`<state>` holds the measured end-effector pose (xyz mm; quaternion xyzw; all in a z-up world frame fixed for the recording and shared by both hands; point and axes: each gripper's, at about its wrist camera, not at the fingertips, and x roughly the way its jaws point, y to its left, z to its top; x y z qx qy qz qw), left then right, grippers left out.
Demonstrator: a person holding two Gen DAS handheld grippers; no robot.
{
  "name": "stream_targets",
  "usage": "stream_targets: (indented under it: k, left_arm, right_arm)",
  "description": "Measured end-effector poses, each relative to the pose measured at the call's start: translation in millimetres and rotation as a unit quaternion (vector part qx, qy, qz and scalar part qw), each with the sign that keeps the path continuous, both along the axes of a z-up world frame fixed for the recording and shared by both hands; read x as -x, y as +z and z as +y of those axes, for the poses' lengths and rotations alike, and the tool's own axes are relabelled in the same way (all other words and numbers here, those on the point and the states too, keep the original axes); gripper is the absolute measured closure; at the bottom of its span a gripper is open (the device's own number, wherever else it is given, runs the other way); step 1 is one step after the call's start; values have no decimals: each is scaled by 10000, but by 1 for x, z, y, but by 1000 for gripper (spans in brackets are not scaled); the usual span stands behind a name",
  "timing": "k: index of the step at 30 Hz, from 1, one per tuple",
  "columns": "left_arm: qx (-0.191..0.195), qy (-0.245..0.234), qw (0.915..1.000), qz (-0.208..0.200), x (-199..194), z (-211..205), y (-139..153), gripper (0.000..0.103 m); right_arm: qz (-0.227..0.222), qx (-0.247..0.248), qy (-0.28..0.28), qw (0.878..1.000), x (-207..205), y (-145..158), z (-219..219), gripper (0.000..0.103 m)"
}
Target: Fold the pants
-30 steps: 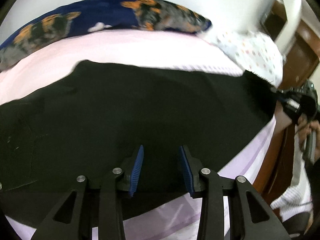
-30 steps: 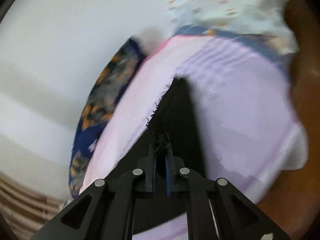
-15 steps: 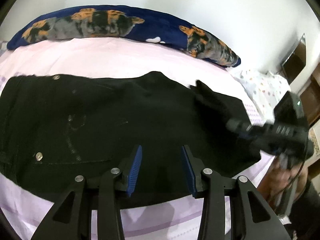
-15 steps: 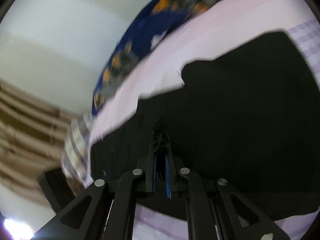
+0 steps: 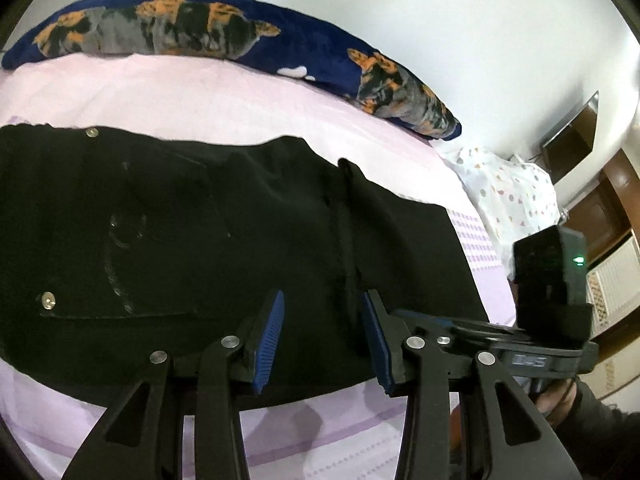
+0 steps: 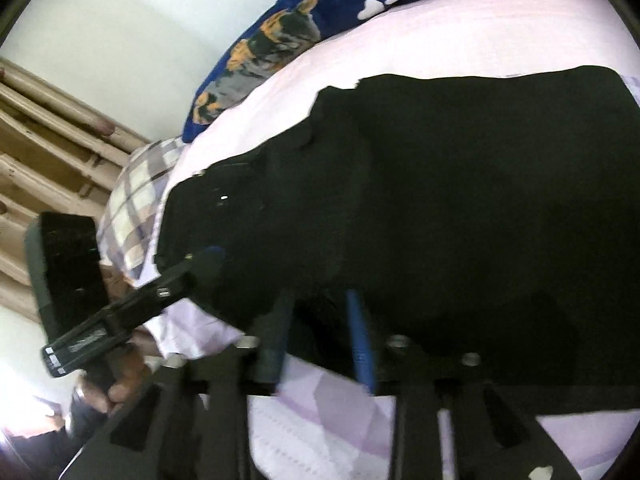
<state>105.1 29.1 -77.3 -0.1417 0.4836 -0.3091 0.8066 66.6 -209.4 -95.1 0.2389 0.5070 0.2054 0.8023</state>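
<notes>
Pants (image 5: 208,264) lay folded across the frame's middle; left gripper (image 5: 322,340) and right gripper (image 6: 320,338) were both parted, empty; next fold required regrasping an edge.

Pants (image 5: 192,248): matt black cloth, set with shiny metal rivets.
Bedsheet (image 5: 208,100): soft pale-pink cloth, finely woven, seen beyond the pants.
Pillow (image 5: 320,56): plush navy cloth, printed.
Left gripper (image 5: 322,336): matt black plastic, bright metal screws; ribbed blue pads (image 5: 272,336).
Right gripper (image 6: 324,336): matt black plastic, blurred.
Checked cloth (image 6: 136,200): woven.
</notes>
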Motion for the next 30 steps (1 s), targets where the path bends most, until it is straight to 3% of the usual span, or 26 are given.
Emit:
stream_targets:
  k: [5,12,16,20,28,30]
  left_arm:
    - [317,-266,9982,432,-2,-7,-6,61]
    - [639,-544,9875,1336,-18,-28,-28,61]
    - [625,-482,9843,1581,-26,-36,-41,61]
    - [754,-435,9819,1682,-31,-41,-49,61]
    - [933,-655,9762,1847,-26,-62,-51,62]
    - [881,-610,9768,1854,-23,-65,-53,78]
  right_arm:
    - [-390,33,-664,9970,13,30,-28,63]
    - [-728,-174,-1804,9807,22,51,-79,57]
    - [-681,-331,-2010,9767,20,49,-90,57]
    - [-507,-867,-2099,9725,15,41,-95,57]
    - [-496,-930,-2267,9683,16,38,-102,57]
    - [-455,-988,-2309,9669,16,35,-104,57]
